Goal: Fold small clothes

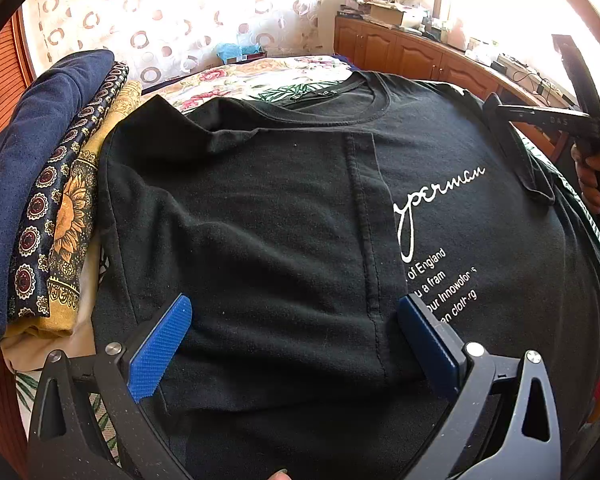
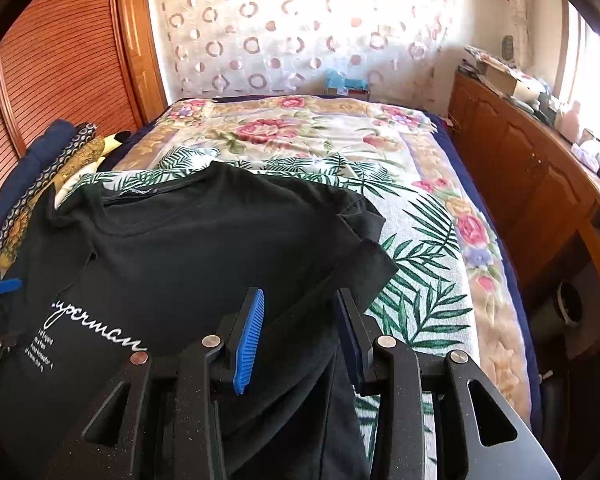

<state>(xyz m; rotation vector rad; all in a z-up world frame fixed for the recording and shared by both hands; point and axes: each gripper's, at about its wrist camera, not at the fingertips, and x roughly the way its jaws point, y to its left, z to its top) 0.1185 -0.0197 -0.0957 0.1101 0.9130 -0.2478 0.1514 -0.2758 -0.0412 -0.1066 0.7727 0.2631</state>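
Observation:
A black T-shirt (image 1: 284,208) with white lettering lies face up on the bed, its left side folded over the middle. My left gripper (image 1: 296,320) is low over the shirt's lower part, jaws wide open, fabric beneath them and nothing pinched. My right gripper (image 2: 300,320) is over the shirt's right sleeve (image 2: 364,256). Its blue pads (image 2: 248,340) stand apart; black cloth runs under and between them without being pressed. From the left wrist view the right gripper (image 1: 500,120) shows at the shirt's right shoulder, a hand (image 1: 588,176) behind it.
A stack of folded clothes (image 1: 40,152), navy, patterned and yellow, lies at the bed's left edge. The floral bedcover (image 2: 300,140) stretches beyond the shirt. A wooden cabinet (image 2: 520,184) runs along the right, a slatted wardrobe door (image 2: 60,64) on the left.

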